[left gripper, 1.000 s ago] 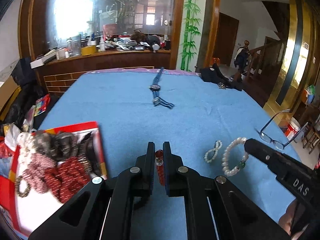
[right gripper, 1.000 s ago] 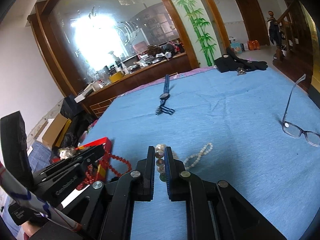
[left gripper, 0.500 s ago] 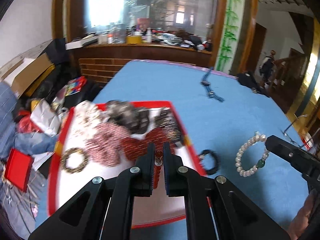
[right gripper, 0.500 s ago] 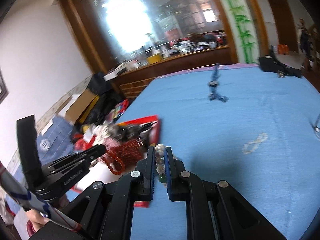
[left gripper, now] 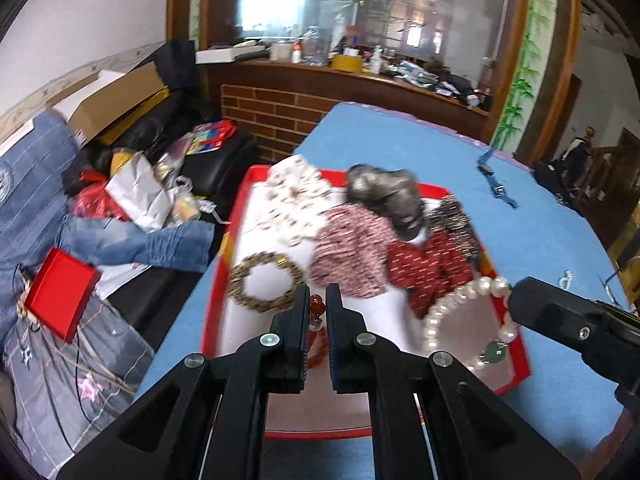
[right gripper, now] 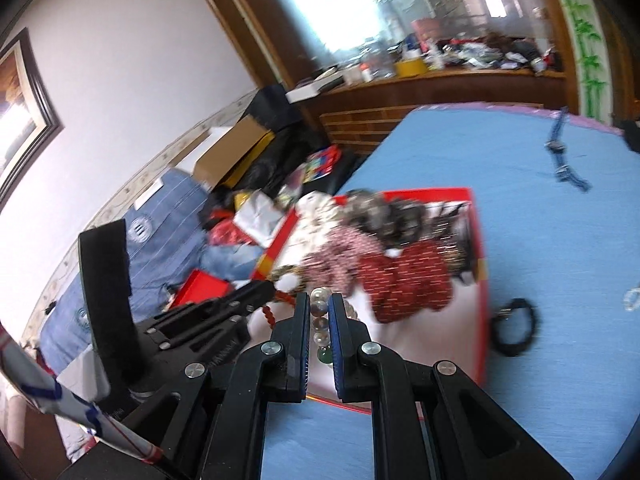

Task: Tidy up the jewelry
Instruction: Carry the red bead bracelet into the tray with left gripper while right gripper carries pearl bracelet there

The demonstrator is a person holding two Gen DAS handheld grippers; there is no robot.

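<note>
1. Left tool (left gripper: 316, 304) clenched on a red bead bracelet (left gripper: 314, 346), hanging over the near half of the red-rimmed tray (left gripper: 520, 356).
2. Right tool (right gripper: 319, 306) clenched on a pearl bracelet (left gripper: 452, 312) with one green bead (left gripper: 494, 356), held over the tray's near right part, at 4 o'clock from the tray's middle in the left wrist view.
3. Tray set on the blue-covered worktop (left gripper: 540, 240), near its left edge.
4. In the tray: pale shell-like beads (left gripper: 296, 204) at 11 o'clock, a dark grey bead heap (left gripper: 386, 196) at 12 o'clock, a pink-and-white bead pile (left gripper: 352, 248) at the middle, a dark red bead pile (left gripper: 428, 268) at 3 o'clock, a brown-and-gold bracelet (left gripper: 266, 284) at 8 o'clock.
5. Outside the tray, on the worktop: a black ring-shaped band (right gripper: 514, 328) just beside the right rim, a blue watch (left gripper: 496, 180) far off at 1 o'clock.
</note>
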